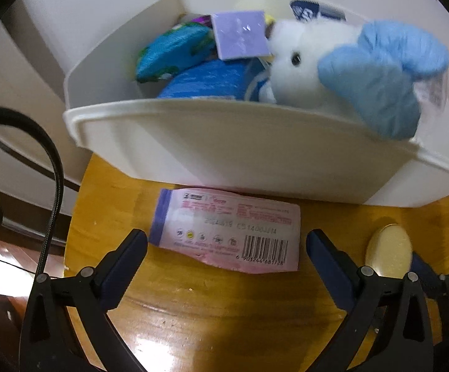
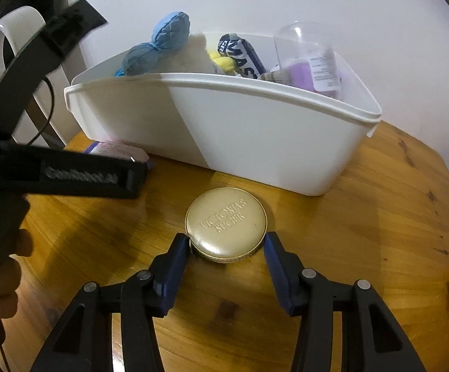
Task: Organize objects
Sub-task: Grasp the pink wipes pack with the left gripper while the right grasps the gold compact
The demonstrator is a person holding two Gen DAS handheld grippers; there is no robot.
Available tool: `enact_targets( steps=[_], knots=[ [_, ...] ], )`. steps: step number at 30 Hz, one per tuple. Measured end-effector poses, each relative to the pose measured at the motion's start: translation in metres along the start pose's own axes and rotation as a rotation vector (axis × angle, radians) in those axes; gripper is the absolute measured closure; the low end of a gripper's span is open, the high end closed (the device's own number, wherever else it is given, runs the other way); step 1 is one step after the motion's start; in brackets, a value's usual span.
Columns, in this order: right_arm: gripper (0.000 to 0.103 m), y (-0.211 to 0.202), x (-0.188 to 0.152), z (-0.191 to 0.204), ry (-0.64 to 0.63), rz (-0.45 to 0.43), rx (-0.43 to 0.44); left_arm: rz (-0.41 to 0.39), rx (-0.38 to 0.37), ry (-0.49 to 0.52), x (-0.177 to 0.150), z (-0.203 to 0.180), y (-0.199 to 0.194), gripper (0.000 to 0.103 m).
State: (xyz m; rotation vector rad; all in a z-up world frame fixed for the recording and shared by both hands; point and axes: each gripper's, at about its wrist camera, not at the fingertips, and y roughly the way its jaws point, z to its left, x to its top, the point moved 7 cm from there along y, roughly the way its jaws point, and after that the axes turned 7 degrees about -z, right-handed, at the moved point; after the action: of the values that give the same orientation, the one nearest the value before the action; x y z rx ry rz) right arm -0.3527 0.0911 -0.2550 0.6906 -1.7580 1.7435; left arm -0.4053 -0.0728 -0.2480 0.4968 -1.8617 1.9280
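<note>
My right gripper (image 2: 227, 245) is open, jaws flanking the gold tin (image 2: 226, 224) on the table (image 2: 364, 217) before the white bin (image 2: 224, 130). Rigid, slick metal: I'd pinch across the rim. Left gripper (image 1: 226, 249) wide open, empty, over the soft pink packet (image 1: 227, 232).

glossy wood table (image 2: 364, 217), matt plastic bin (image 2: 255, 142), shiny metal tin (image 2: 226, 224)

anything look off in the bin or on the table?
Mostly tidy. The plush toy spills over the white bin's front rim, and the pink packet lies partly tucked under the bin.
</note>
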Motion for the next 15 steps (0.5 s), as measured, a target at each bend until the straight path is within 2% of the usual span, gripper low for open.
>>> enact_targets(
  steps=[8,10,15],
  knots=[
    [0.052,0.000,-0.004,0.005,0.002,-0.018,-0.004,0.015,-0.014,-0.025,-0.005,0.001,0.006,0.000],
    [0.052,-0.004,0.003,-0.004,0.005,-0.020,-0.004,0.018,-0.010,-0.035,-0.007,0.002,0.005,0.001],
    [0.053,0.001,0.008,-0.006,0.015,-0.016,-0.009,-0.004,0.004,-0.048,-0.010,0.005,-0.002,0.009]
  ],
)
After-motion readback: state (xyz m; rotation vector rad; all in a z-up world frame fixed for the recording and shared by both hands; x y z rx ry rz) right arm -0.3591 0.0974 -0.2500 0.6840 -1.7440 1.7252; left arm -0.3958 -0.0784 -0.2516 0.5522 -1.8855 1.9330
